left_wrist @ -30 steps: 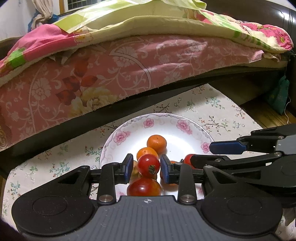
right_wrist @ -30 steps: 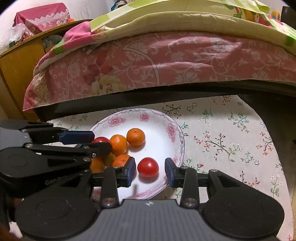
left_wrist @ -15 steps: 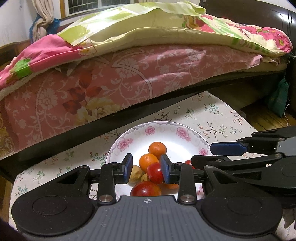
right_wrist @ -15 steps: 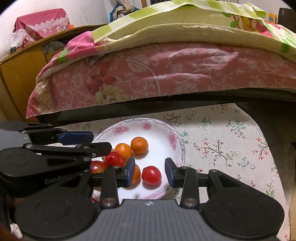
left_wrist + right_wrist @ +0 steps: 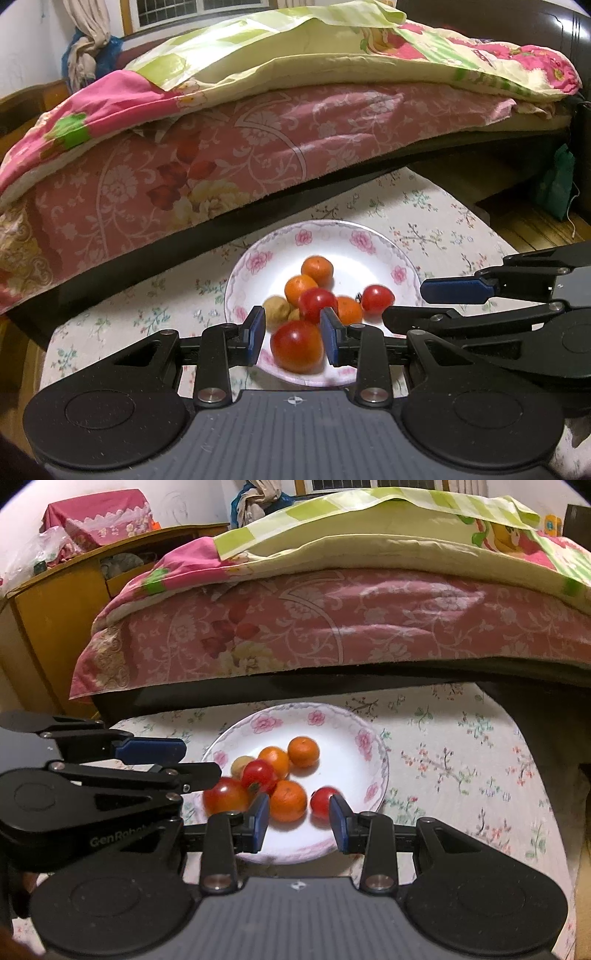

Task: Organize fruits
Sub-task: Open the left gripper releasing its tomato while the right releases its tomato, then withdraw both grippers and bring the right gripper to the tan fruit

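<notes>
Both narrow, empty grippers, left [image 5: 291,341] and right [image 5: 299,823], are being drawn back from the glossy round fruits [image 5: 317,304] on the floral plate [image 5: 369,258].

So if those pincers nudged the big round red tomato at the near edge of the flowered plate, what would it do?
The big round red tomato would probably roll, being smooth and round. It sits near the rim of the flowered plate, so it might slip off. Its glossy skin looks slick and easily bruised, so a gentle squeeze seems wise.

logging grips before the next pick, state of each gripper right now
Left gripper: open, holding nothing.
Right gripper: open, holding nothing.
</notes>
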`<control>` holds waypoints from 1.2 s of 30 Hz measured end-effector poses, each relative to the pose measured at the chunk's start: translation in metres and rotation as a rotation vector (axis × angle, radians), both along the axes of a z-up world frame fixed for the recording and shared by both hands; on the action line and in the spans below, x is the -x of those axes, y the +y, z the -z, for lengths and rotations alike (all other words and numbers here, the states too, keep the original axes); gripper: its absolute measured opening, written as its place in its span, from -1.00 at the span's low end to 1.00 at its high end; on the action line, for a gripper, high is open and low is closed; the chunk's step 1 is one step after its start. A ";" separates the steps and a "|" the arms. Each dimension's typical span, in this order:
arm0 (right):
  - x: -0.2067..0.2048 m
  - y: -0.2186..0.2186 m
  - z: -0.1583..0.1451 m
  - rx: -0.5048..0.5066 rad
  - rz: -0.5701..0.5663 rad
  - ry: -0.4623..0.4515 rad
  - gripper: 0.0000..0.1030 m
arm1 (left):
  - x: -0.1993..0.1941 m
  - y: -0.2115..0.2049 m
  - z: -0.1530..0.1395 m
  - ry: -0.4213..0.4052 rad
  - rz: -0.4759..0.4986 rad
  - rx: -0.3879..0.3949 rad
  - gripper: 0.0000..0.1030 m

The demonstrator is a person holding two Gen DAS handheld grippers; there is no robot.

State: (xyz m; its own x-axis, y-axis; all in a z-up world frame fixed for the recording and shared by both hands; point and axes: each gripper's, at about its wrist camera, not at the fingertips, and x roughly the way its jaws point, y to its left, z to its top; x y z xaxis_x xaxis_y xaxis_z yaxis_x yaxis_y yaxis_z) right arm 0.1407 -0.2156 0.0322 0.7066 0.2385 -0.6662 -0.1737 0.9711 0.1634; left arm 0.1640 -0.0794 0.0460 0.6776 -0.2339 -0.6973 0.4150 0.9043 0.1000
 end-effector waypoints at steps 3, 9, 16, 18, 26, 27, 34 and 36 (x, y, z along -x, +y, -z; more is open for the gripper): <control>0.011 0.003 0.001 -0.007 0.001 0.012 -0.43 | 0.010 0.003 0.001 0.007 0.001 -0.013 -0.22; 0.028 0.016 0.003 -0.007 -0.022 0.039 -0.43 | 0.028 0.018 0.004 0.032 -0.001 -0.025 -0.20; 0.047 0.033 0.018 0.013 -0.079 0.090 -0.20 | 0.047 0.047 0.020 0.093 0.000 -0.024 0.06; 0.048 0.039 0.023 0.035 -0.087 0.101 -0.20 | 0.049 0.053 0.024 0.109 0.005 -0.025 0.08; 0.047 0.064 0.038 0.035 -0.165 0.118 -0.20 | 0.050 0.079 0.026 0.117 -0.023 0.004 0.26; 0.047 0.067 0.040 0.028 -0.178 0.115 -0.20 | 0.050 0.080 0.026 0.118 -0.024 0.007 0.26; 0.036 0.084 0.051 0.054 -0.218 0.098 -0.20 | 0.047 0.086 0.029 0.124 -0.030 0.005 0.26; 0.033 0.084 0.059 0.070 -0.208 0.122 -0.32 | 0.047 0.086 0.031 0.129 -0.031 0.008 0.27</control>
State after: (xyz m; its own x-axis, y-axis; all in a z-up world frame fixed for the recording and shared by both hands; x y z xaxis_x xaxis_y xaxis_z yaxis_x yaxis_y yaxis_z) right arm 0.1081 -0.1317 -0.0265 0.5606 0.3212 -0.7633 -0.3545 0.9261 0.1294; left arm 0.1173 0.0070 0.0154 0.5892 -0.2202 -0.7774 0.3959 0.9174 0.0402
